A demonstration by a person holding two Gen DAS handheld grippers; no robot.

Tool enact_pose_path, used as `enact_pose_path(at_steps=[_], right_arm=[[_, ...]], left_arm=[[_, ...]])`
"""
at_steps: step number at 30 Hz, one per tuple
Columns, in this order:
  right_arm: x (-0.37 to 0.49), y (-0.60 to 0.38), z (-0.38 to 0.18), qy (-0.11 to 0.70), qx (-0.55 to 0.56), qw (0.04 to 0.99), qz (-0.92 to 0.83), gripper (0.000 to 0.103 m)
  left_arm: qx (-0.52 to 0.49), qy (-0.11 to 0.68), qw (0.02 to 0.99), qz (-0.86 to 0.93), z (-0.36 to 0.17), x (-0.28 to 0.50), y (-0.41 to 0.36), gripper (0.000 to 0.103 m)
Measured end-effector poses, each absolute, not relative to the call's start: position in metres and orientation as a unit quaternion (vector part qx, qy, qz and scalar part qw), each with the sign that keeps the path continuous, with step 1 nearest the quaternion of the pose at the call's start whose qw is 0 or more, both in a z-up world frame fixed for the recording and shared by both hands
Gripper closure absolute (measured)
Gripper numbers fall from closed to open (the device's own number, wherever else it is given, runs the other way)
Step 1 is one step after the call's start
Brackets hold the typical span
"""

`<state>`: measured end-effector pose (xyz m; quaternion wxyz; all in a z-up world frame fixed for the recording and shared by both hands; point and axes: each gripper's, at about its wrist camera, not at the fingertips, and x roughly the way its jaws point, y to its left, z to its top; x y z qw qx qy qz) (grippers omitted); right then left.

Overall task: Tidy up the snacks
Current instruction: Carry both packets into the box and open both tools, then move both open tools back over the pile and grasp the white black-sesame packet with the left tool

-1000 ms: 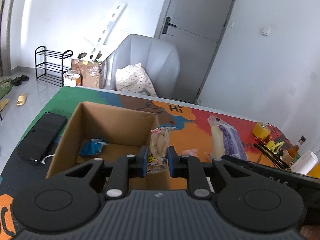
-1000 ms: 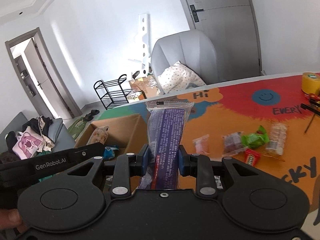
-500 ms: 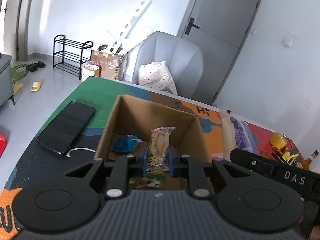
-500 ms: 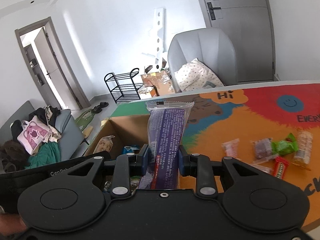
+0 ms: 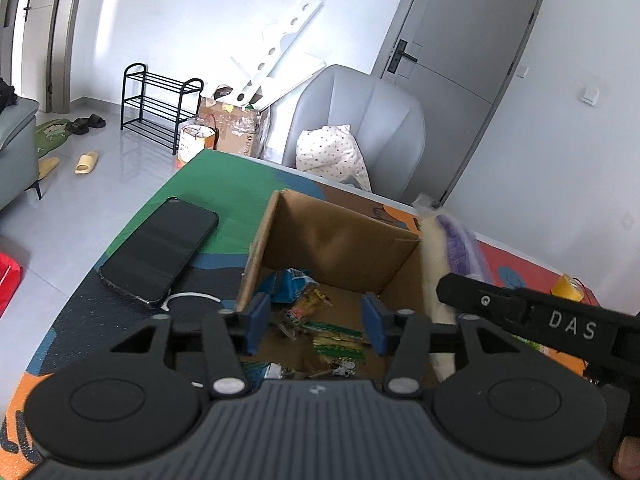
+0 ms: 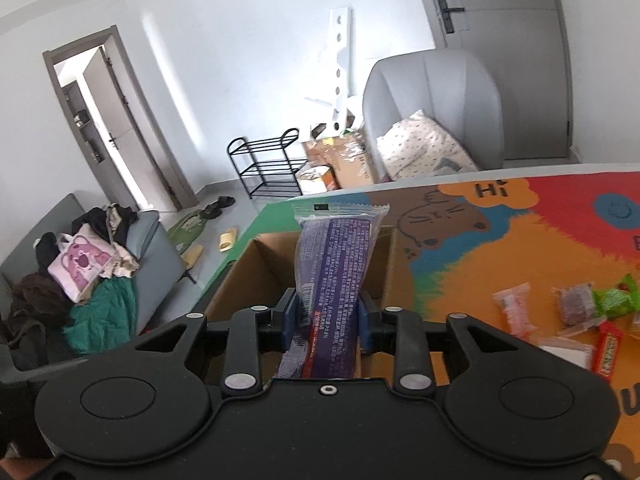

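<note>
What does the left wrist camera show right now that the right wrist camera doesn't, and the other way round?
Only the left wrist view shows the box's contents, a pile of snack packets, and a phone on the table left of the box; the left gripper hangs open above them. Only the right wrist view shows the loose snacks on the table, right of the box. Both show the cardboard box and the purple packet clamped in the right gripper.
</note>
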<state>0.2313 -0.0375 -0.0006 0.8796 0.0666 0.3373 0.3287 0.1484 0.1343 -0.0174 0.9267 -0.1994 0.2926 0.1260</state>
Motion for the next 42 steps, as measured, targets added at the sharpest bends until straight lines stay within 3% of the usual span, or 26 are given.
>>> enact_pose_path(at_steps=[8,16,21,23,29,42], right_arm=[[0.228,-0.057,-0.005,0.343,0.069,0.888,0.298,0.055],[0.224,-0.095,-0.016,0.357,0.076,0.892,0.266,0.047],[0.221,-0.118,-0.017,0.357,0.083,0.895,0.256,0.033],[0.22,-0.128,-0.017,0.357,0.088,0.895,0.252,0.023],[0.22,-0.158,-0.019,0.358,0.108,0.898,0.233,0.013],[0.218,-0.218,-0.026,0.352,0.137,0.907,0.188,0.01]], left_arm=[[-0.184,0.289,0.932,0.12,-0.017,0.148,0.126,0.023],[-0.18,0.299,0.928,0.126,-0.022,0.155,0.113,0.019],[-0.173,0.305,0.929,0.116,-0.022,0.158,0.099,0.018],[-0.168,0.307,0.93,0.11,-0.02,0.161,0.091,0.016],[-0.159,0.308,0.934,0.085,-0.016,0.166,0.066,0.014],[-0.136,0.317,0.938,0.042,-0.016,0.18,0.016,0.013]])
